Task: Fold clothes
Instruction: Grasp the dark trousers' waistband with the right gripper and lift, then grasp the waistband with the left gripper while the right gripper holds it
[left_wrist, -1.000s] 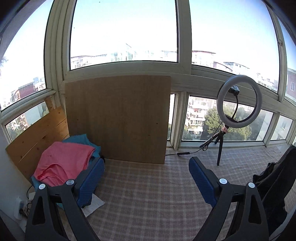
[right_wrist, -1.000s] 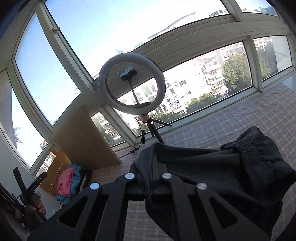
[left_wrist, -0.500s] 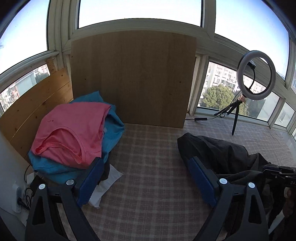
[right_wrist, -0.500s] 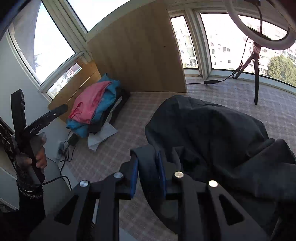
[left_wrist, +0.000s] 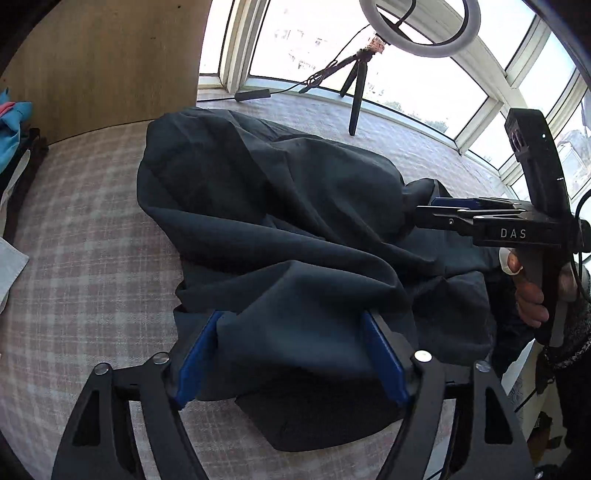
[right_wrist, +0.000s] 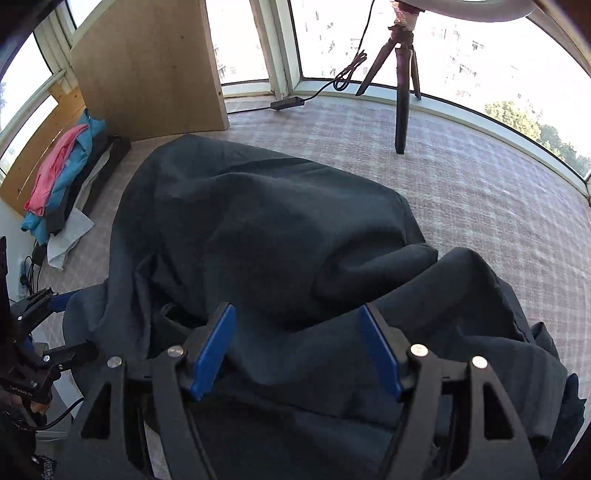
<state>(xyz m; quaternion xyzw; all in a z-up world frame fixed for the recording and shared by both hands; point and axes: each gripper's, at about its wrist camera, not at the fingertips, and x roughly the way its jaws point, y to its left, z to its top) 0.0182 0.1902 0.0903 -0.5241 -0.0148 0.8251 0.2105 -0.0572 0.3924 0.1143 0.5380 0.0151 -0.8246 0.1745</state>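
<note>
A dark, crumpled garment (left_wrist: 280, 206) lies spread on the plaid surface (left_wrist: 92, 258); it also fills the middle of the right wrist view (right_wrist: 266, 229). My left gripper (left_wrist: 290, 343) is open, its blue pads on either side of a fold at the garment's near edge. My right gripper (right_wrist: 297, 343) is open too, its pads straddling a bunched fold. In the left wrist view the right gripper (left_wrist: 436, 206) shows side-on at the garment's right end. In the right wrist view the left gripper (right_wrist: 70, 321) shows at the lower left.
A stack of folded clothes, pink on blue (right_wrist: 59, 170), sits at the far left by wooden boards (right_wrist: 147, 70). A ring light on a tripod (right_wrist: 402, 92) stands by the windows with its cable (right_wrist: 314, 92) on the surface. White cloth (right_wrist: 70, 236) lies beside the stack.
The right gripper has let go of the garment and now stands open over it. The garment has come down onto the surface. The left gripper has moved right and down to its near edge.
</note>
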